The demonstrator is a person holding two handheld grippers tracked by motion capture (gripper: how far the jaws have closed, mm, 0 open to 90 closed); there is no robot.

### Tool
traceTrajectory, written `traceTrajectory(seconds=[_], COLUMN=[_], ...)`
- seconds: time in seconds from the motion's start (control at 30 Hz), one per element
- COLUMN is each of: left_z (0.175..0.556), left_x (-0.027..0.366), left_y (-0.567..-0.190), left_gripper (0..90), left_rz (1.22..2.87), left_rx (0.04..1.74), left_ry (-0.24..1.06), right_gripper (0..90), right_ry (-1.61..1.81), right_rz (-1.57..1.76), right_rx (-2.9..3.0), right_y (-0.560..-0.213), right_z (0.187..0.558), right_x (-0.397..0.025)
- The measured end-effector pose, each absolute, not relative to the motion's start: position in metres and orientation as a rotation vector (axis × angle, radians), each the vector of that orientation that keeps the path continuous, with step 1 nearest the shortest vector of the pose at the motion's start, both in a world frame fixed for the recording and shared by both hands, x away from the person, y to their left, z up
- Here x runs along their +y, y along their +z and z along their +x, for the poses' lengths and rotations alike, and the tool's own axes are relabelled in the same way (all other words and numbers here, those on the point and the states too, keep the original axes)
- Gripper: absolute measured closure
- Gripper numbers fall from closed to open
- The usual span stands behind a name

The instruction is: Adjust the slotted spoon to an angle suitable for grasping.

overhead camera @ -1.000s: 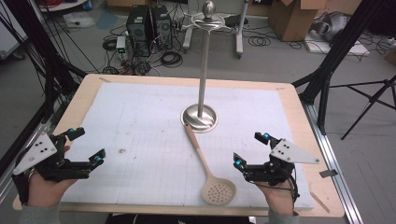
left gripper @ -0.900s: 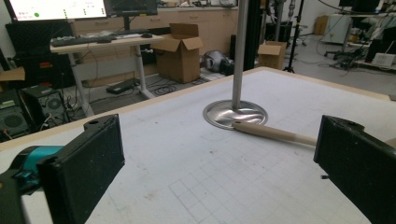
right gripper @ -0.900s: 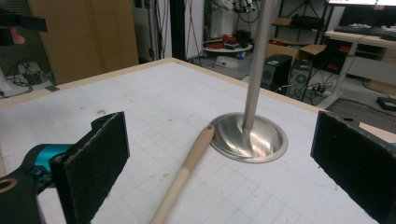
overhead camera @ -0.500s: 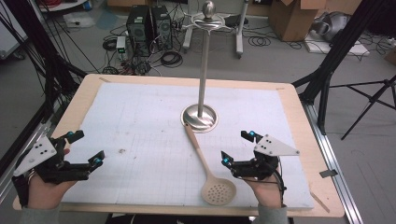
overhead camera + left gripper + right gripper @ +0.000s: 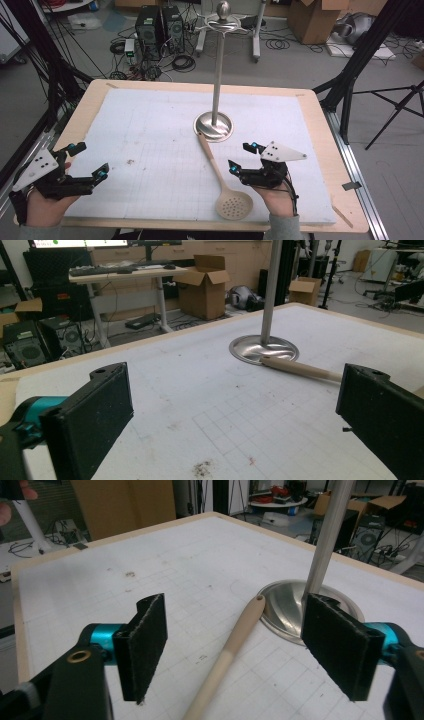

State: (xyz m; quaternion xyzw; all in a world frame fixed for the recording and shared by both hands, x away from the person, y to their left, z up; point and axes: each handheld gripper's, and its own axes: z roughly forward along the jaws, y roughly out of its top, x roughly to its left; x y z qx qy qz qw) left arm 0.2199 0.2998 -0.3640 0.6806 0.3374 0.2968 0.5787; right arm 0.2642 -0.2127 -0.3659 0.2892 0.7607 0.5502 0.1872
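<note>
One slotted spoon (image 5: 220,175) lying on bench (image 5: 150,130); right hand-held gripper (image 5: 241,156) hovering beside handle, released; left hand-held gripper (image 5: 90,160) released.

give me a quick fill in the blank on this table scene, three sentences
1. The beige slotted spoon lies flat with its handle tip touching the round base of the ____ stand.
2. The right tool has its jaws ____, with the spoon handle between them in the right gripper view.
3. The left tool holds ____.

Missing words: metal; open; nothing
</note>
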Motion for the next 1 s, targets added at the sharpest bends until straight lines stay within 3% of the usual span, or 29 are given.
traceTrajectory(seconds=[0.63, 1.0], left_z=[0.219, 0.219], left_x=[0.303, 0.305], left_y=[-0.367, -0.37], left_gripper=[2.0, 2.0], left_rz=[1.597, 1.601], left_rx=[0.806, 0.821], left_ry=[0.69, 0.69], right_gripper=[69.0, 83.6], right_ry=[1.467, 1.409], right_rz=[0.797, 0.832], right_rx=[2.346, 2.432], right_y=[-0.383, -0.392], right_z=[0.272, 0.277], right_x=[-0.188, -0.175])
